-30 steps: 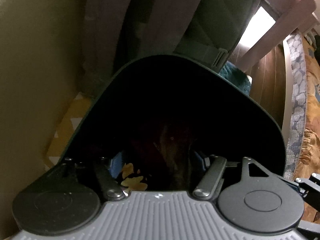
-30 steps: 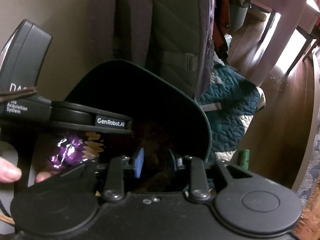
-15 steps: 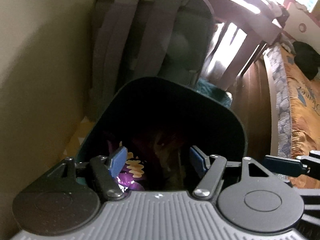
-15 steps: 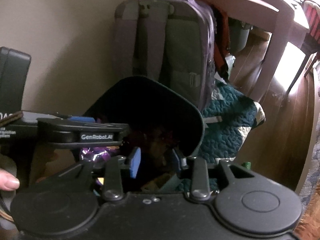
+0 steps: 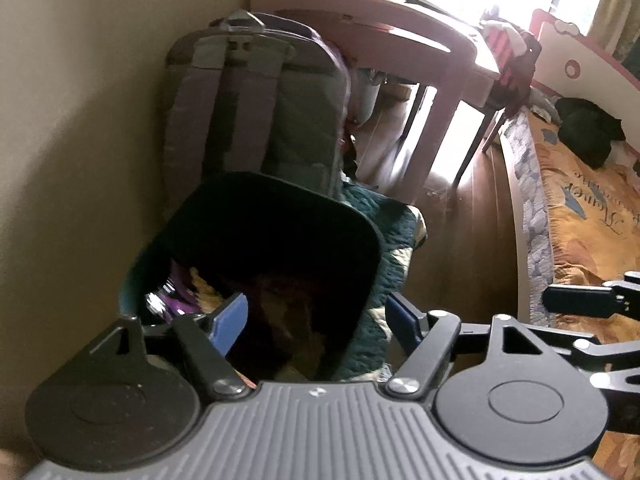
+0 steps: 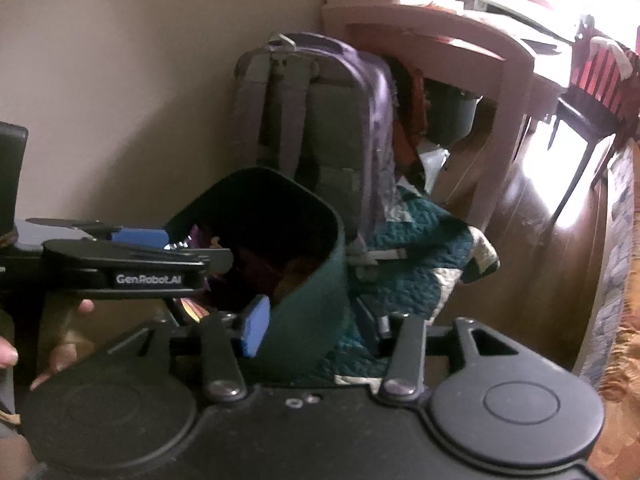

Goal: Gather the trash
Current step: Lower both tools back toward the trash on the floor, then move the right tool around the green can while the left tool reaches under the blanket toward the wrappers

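Between the blue pads of the left gripper [image 5: 316,322] nothing is held; jaws have just been opening and stand wide apart, 1 pad over the bin mouth, the other off past its outer wall; right gripper [image 6: 310,326] same story, jaws have just been opening, clearly apart, empty, straddling the near wall of the bin; outward from both claws sits the trash bin [image 5: 362,276], dark green, upright, mouth open toward the cameras, below and ahead of both sets of fingers; trash already lies inside, a purple foil wrapper [image 5: 180,300] at the wall-side corner plus yellowish and dark scraps deeper in, too dark to name; key relation: the bin is down and forward from both claws, left gripper more squarely over the mouth, right gripper nearer the rim on the quilt side; in the right wrist view the left gripper [image 6: 140,236] crosses level at the bin's wall-side edge, fingers [image 6: 86,306] of the person showing under it; judgement: drop looks done, next trash piece not in view; around the bin: backpack [image 5: 260,100] leaning on the wall behind it, teal quilt [image 6: 420,264] bunched beside it, desk [image 5: 400,40] farther back, bed [image 5: 580,220] off to the side.
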`<state>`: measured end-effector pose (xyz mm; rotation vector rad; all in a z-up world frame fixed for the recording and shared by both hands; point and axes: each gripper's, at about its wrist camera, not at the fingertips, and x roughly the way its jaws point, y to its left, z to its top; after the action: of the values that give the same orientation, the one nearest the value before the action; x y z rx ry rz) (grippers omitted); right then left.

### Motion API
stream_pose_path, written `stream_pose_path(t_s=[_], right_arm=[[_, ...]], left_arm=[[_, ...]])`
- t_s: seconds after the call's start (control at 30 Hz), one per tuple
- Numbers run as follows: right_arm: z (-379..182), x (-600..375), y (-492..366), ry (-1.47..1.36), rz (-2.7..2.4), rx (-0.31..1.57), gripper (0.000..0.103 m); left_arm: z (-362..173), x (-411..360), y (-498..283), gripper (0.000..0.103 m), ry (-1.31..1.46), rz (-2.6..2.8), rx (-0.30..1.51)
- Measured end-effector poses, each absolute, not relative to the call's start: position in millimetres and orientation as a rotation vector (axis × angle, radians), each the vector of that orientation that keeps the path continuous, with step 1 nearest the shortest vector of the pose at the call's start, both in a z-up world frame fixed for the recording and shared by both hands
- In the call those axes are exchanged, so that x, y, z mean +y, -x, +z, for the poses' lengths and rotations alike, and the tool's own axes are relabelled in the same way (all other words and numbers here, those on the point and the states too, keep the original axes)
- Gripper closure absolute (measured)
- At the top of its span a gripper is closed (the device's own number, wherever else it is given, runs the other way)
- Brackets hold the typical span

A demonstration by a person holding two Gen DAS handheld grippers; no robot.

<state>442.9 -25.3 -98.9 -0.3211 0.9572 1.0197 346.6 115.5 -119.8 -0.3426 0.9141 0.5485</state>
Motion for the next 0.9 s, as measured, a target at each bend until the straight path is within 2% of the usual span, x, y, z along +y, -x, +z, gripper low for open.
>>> stream_pose_path(t_s=[0.43,0.5,0.57,0.7,0.9], right_arm=[[-115.0,-169.3,-510.7,0.399,1.079,0.89,0.015],[-127.4,-183.8,-523.2,0.385,1.076,0.891,0.011],[-146.0,-195.0,-538.3,0.368,1.056,0.898,0.007],[-198.0,-213.1,-572.4,0.305,0.975,0.934,0.003],[-306.9,-225.5,-615.0,0.222,0.831,0.98,0.003]], left_arm=[[-155.9,-19.0,-403.6,0.02,0.463,0.575,0.849],[-172.5,-30.4,-418.5,0.013,0.456,0.559,0.863],[-193.3,-38.9,-433.1,0.001,0.439,0.541,0.87],[-246.5,-50.8,-458.3,0.0,0.395,0.52,0.902],[-368.6,-56.5,-486.4,0.0,0.38,0.556,0.995]])
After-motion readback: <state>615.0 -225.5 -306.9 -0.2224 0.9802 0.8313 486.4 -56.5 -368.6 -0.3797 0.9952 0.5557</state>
